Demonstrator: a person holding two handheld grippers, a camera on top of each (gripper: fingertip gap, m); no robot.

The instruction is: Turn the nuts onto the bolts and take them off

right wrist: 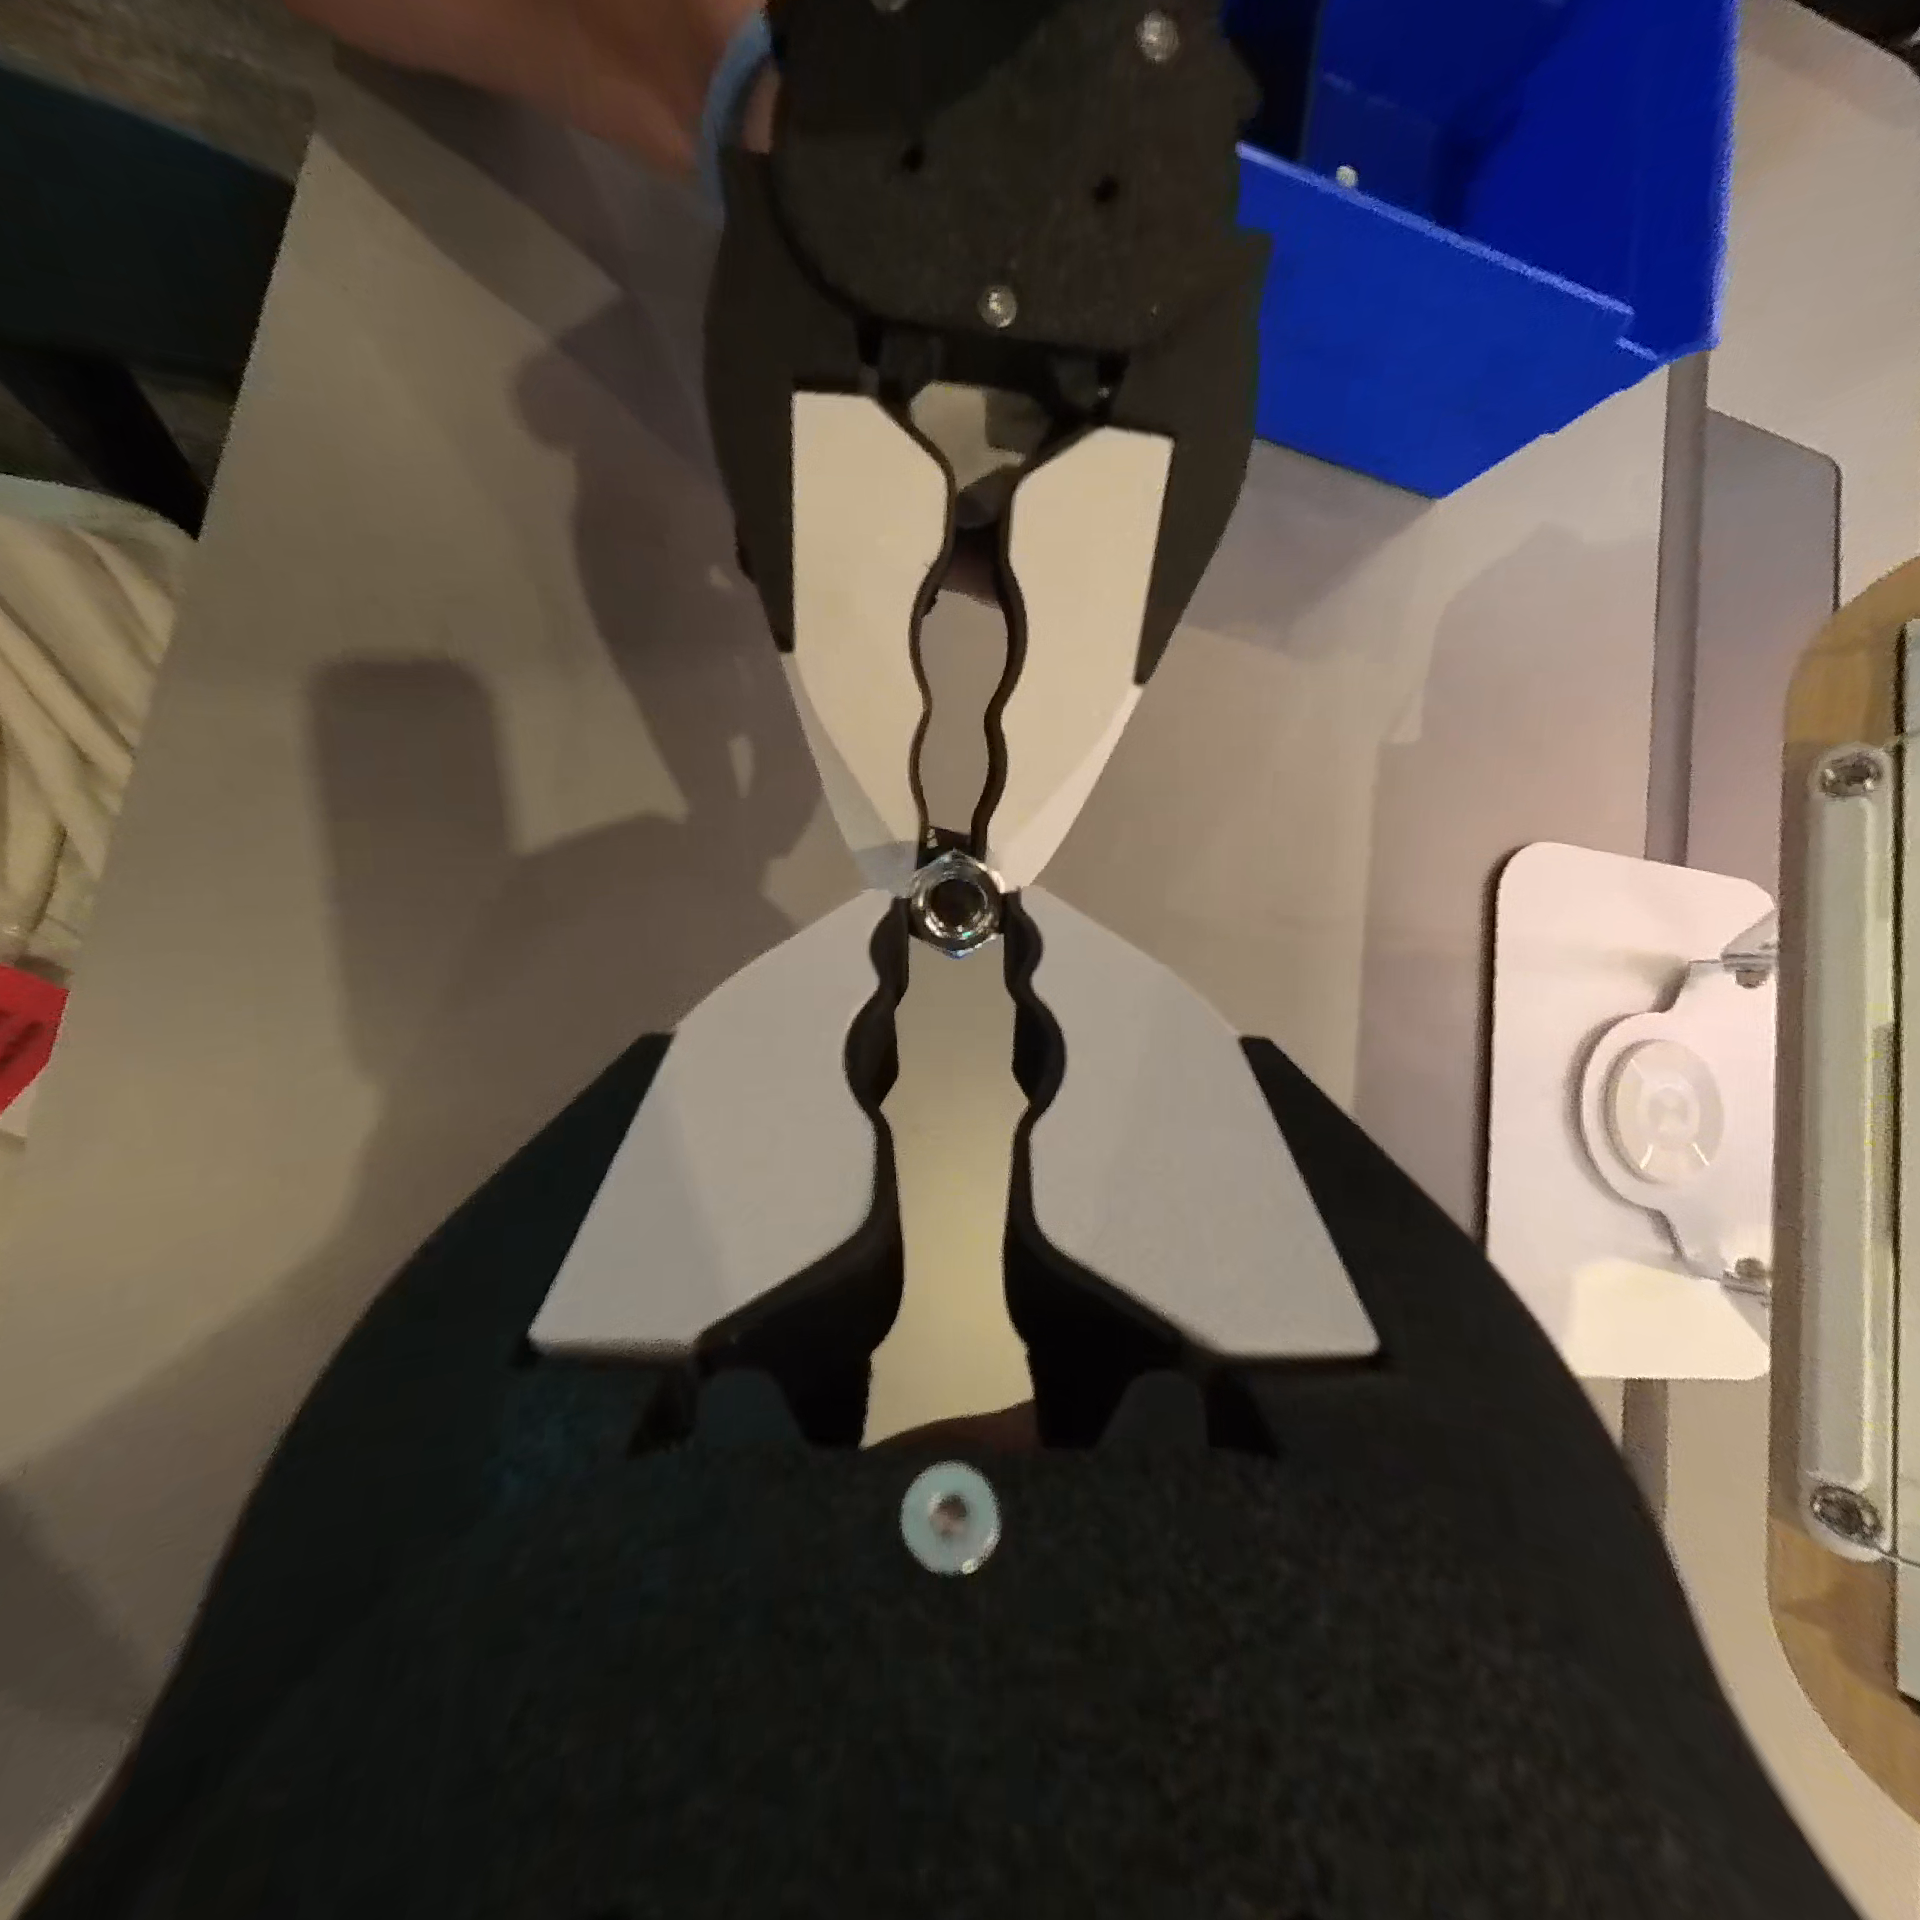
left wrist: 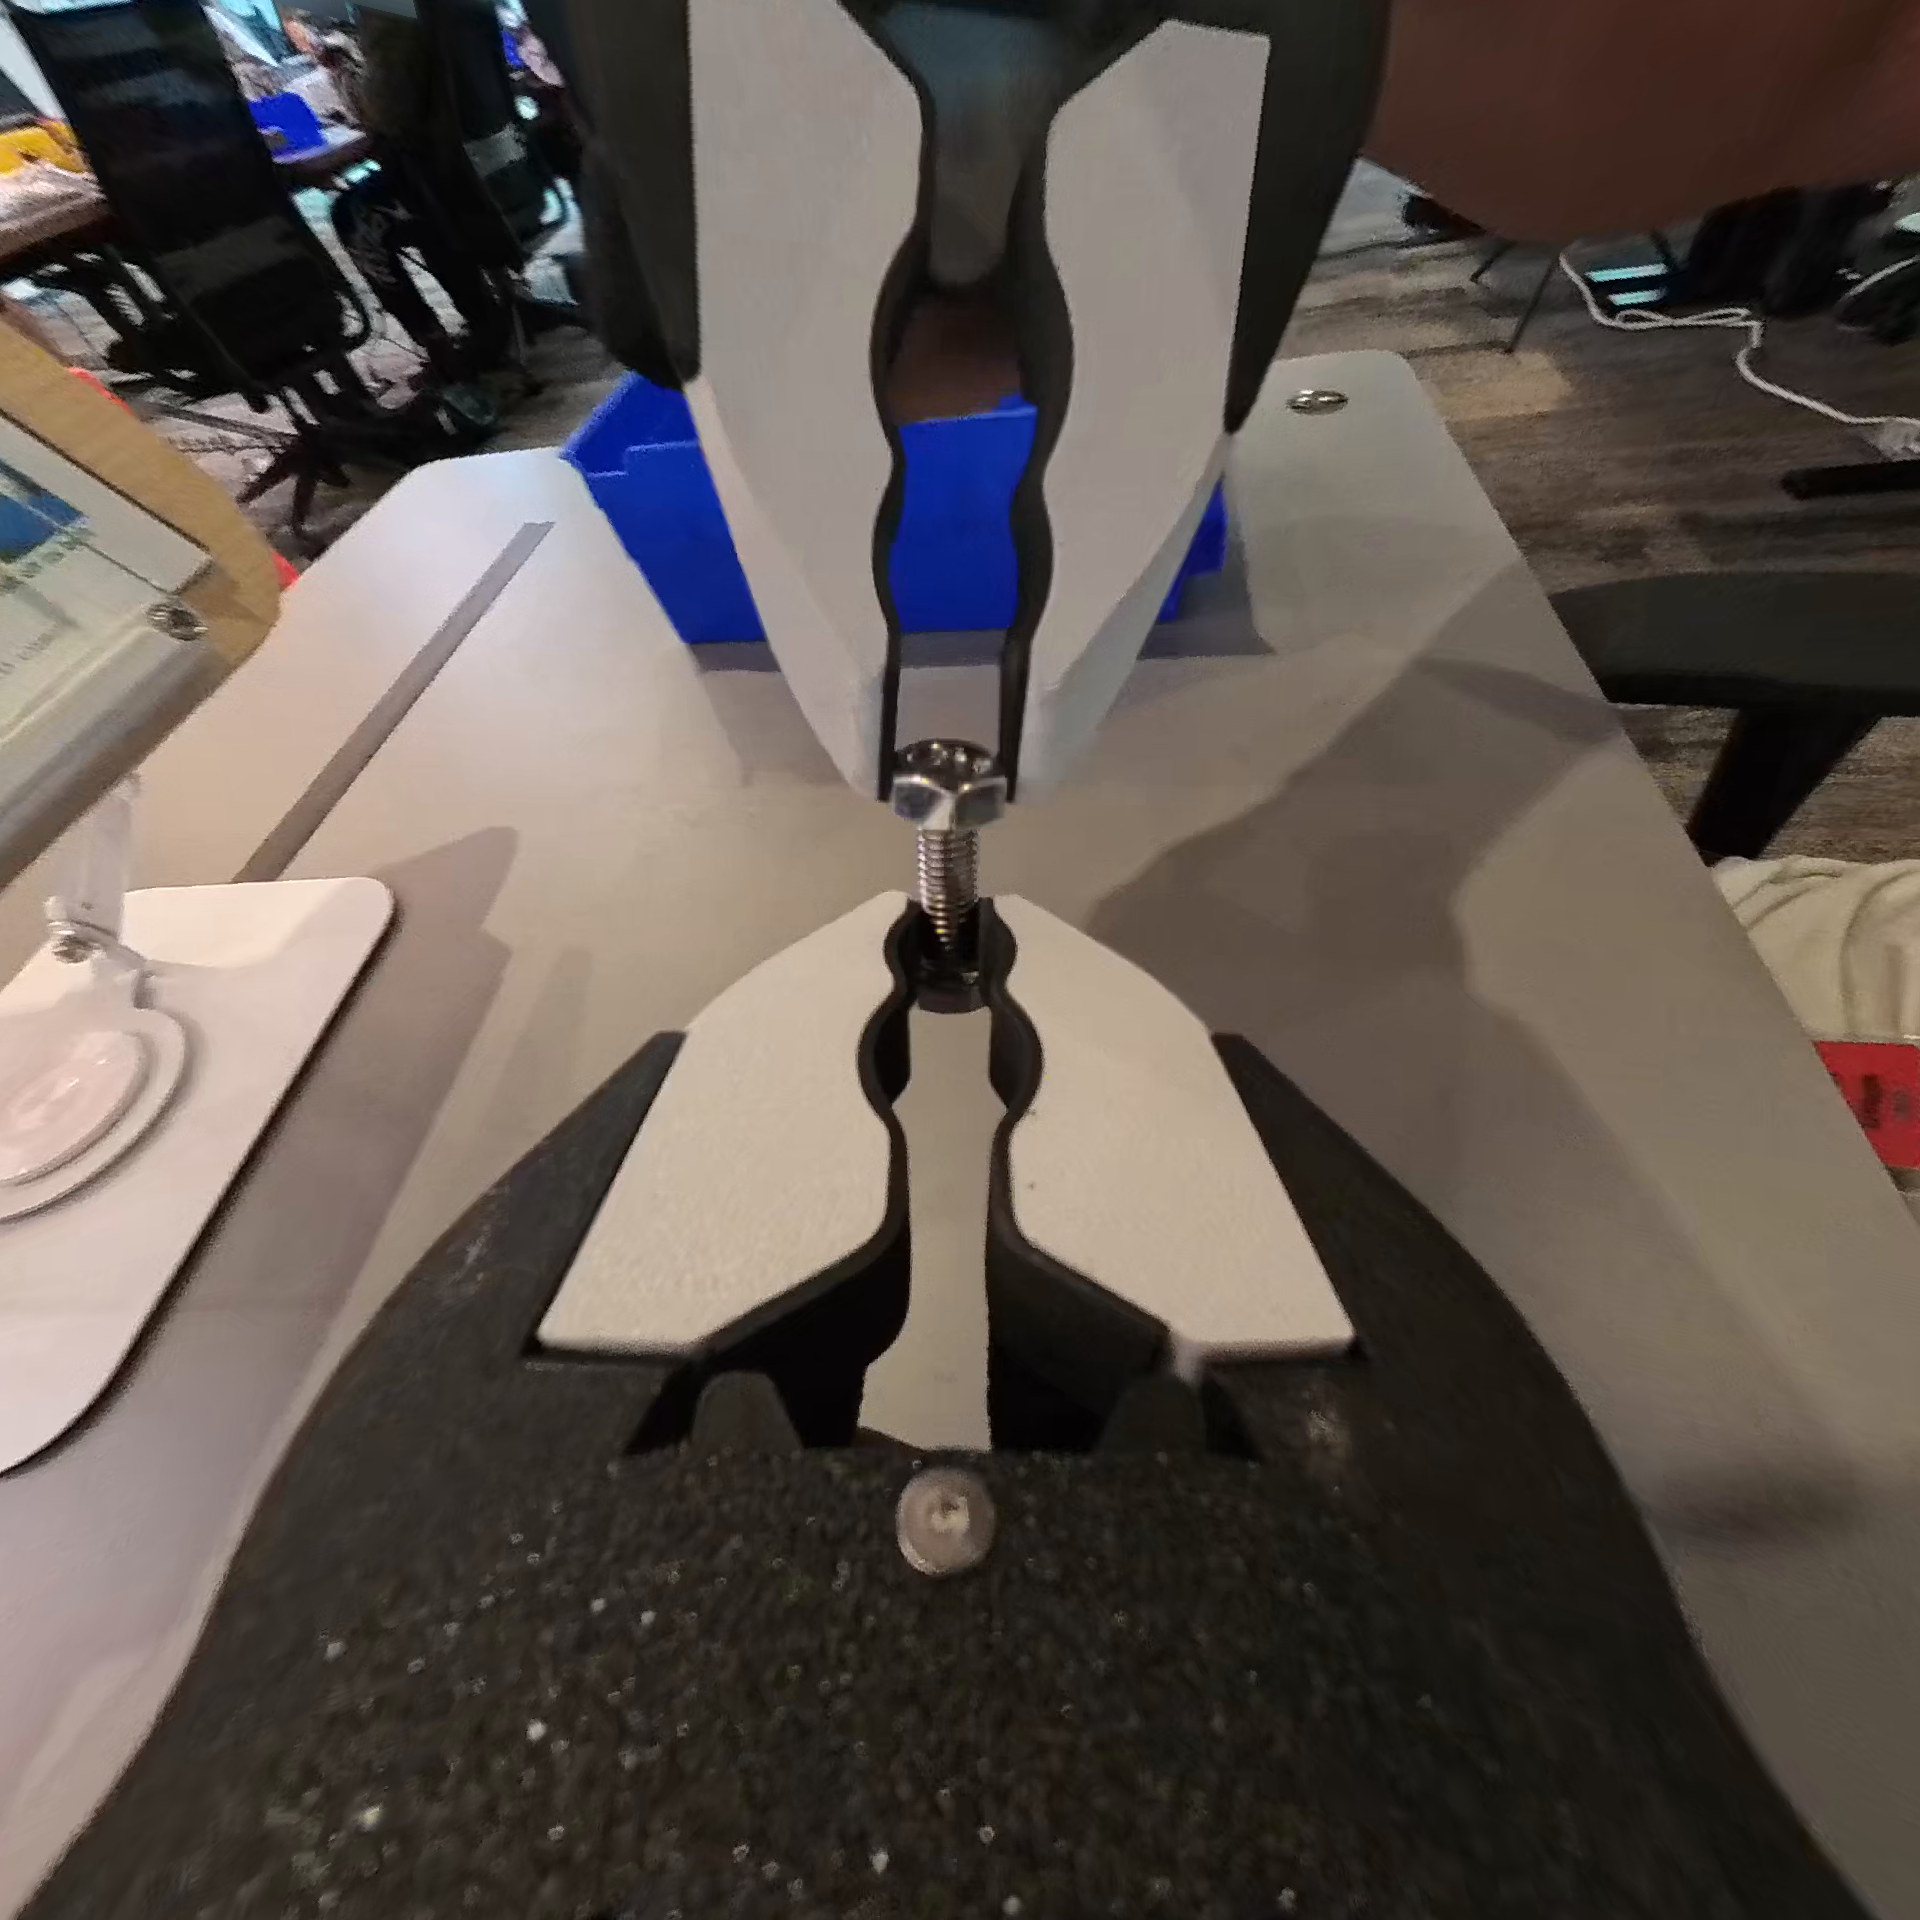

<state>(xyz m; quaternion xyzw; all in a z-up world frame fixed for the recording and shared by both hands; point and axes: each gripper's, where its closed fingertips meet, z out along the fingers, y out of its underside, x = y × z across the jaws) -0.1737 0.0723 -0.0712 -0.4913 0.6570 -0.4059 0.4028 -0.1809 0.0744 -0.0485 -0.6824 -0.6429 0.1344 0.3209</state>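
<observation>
Two grippers, one assembly, held in the air over the desk. Silver hex nut is pinched at the tips of the right gripper. The bolt runs its thread from the nut straight into the tips of the left gripper, which is closed on the far end. Both are clamped tight and nose to nose.

Risks, my read:
- Both grips sit at the very tips of the pads. Any torque can pop the nut out sideways, and it would drop to the desk.
- If the two axes aren't in line while turning, the thread binds or cross-threads.
- The gap between the tips is small, so the fingers could collide as the thread shortens.
- The bolt may spin in the left pads instead of the nut turning.

View differences:
- Left wrist view shows the thread side-on, so exposed length can be judged. Something dark sits in the left tips, and I cannot tell whether it is pad or part.
- Right wrist view looks down the axis. The nut is face-on with a dark centre and no thread visible. It also shows the left gripper body and its screws.
- The blue bin is open to that view, but behind the fingers in the other.
</observation>
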